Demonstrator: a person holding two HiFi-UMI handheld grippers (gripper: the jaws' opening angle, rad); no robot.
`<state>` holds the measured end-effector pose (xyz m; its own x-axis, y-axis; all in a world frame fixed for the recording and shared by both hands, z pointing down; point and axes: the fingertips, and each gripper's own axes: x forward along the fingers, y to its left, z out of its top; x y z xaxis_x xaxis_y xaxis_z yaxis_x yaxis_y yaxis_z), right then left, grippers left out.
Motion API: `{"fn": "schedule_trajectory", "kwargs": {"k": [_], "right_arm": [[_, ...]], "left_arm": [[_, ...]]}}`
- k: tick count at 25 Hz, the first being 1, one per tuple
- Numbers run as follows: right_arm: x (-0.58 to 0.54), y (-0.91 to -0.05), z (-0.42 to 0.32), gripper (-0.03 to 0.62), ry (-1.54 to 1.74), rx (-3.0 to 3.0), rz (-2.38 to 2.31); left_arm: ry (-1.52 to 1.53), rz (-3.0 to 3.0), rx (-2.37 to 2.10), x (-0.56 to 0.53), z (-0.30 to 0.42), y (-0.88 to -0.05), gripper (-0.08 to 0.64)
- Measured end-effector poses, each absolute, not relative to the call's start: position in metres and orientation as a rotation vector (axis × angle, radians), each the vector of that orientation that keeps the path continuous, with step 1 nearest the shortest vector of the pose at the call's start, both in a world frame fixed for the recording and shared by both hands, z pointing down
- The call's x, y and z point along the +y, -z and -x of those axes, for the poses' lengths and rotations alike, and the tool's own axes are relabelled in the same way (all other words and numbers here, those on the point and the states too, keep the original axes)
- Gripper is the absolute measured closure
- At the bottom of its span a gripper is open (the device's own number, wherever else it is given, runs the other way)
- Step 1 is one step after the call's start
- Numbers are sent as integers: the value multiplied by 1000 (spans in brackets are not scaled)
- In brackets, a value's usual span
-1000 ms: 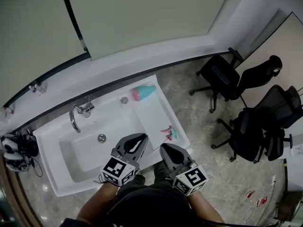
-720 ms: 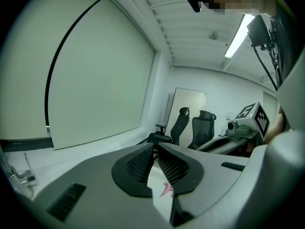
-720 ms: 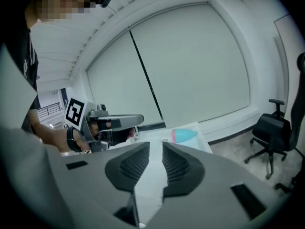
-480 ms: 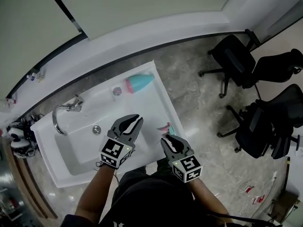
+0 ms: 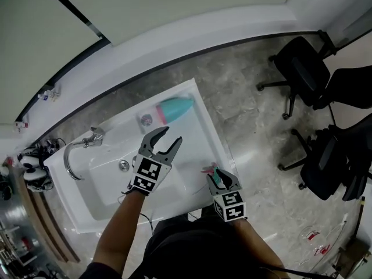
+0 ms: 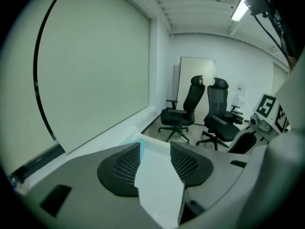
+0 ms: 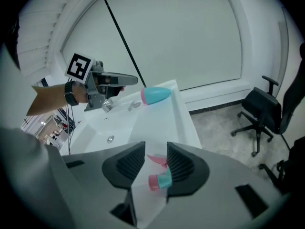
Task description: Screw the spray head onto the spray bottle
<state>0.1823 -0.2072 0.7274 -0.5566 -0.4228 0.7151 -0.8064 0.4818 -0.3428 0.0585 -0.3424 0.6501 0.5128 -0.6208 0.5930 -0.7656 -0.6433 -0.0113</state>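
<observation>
Left tool [image 5: 168, 137] and right tool [image 5: 216, 178] have just been opening — both part-open, empty. Head [image 7: 159, 178] sits between the right jaws, ungripped; bottle [image 5: 174, 109] lies beyond the left — pickups likely next.

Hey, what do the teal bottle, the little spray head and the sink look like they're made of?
The spray bottle is likely plastic: opaque teal with a pink collar and a soft sheen. The spray head also looks like plastic, moulded in pink and teal. The sink is probably glazed ceramic or moulded resin: uniform glossy white with rounded edges.
</observation>
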Motion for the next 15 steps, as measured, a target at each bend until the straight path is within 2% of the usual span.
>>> {"fn": "schedule_trajectory", "kwargs": {"k": [7,15], "right_arm": [[-208,-750,-188,476,-911,-2112,-1016],[-211,-762,-192,448,-900,-2069,-1031]], "left_arm": [[-1211,-2501,-1159,-396,-40,-686,276],[-1613,-2460,-1017,-420,-33,-726,233]]}}
